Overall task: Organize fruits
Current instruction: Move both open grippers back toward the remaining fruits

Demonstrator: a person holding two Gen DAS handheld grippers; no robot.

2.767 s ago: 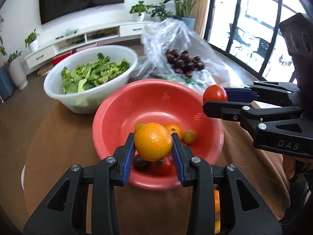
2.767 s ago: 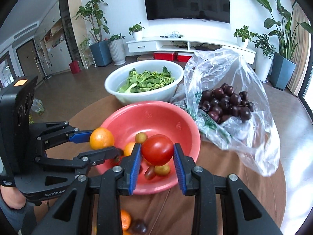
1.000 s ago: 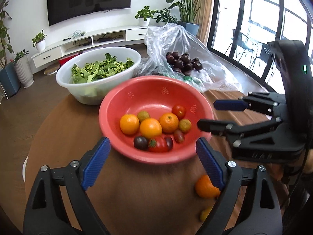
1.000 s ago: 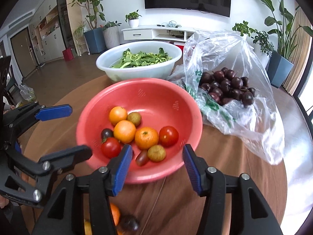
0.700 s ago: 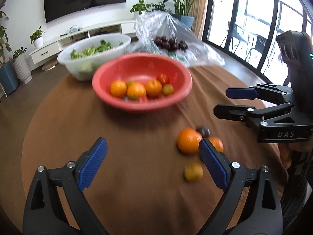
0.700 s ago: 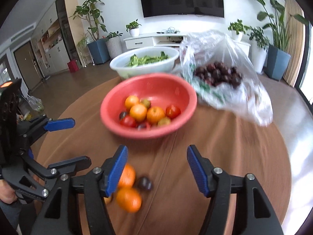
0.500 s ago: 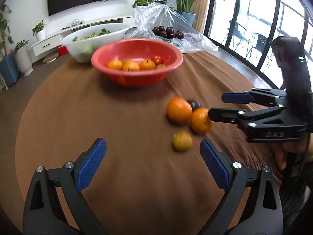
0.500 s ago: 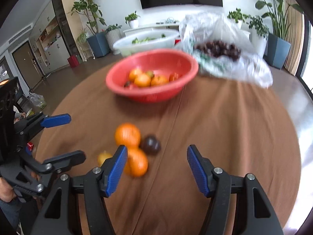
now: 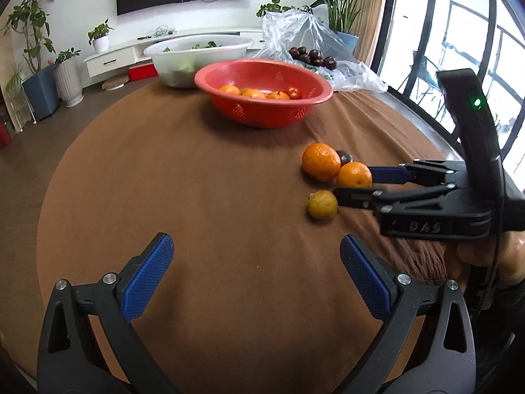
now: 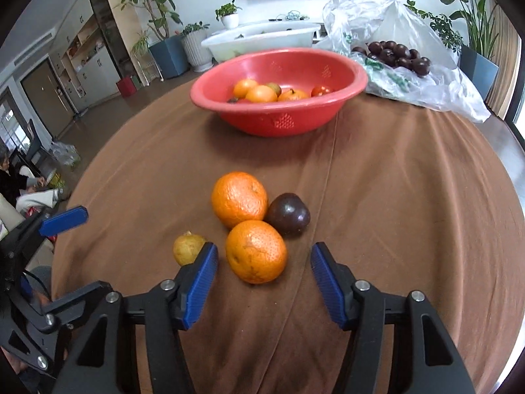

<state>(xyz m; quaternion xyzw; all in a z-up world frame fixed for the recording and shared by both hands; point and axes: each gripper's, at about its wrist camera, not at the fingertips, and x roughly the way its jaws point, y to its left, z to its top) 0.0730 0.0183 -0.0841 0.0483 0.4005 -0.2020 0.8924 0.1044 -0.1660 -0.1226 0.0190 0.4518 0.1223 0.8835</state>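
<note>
Four loose fruits lie on the brown cloth: a near orange (image 10: 256, 251), a far orange (image 10: 239, 198), a dark plum (image 10: 288, 213) and a small yellow fruit (image 10: 187, 249). My right gripper (image 10: 264, 252) straddles the near orange; its jaws are closing and the pads are clear of the peel. My left gripper (image 9: 256, 243) hovers over bare cloth left of the fruits (image 9: 321, 161), its jaws opening wide with nothing between them. Behind stands the red bowl (image 10: 279, 121) holding several oranges and tomatoes.
A white bowl of greens (image 9: 197, 52) and a clear plastic bag of dark fruits (image 10: 393, 52) sit behind the red bowl. The round table's edge curves close on the right. A person sits far left (image 10: 10, 177).
Both grippers have pulled back from the red bowl and sunk toward the cloth. The loose fruits now lie just ahead of the right gripper. The left jaws have widened.
</note>
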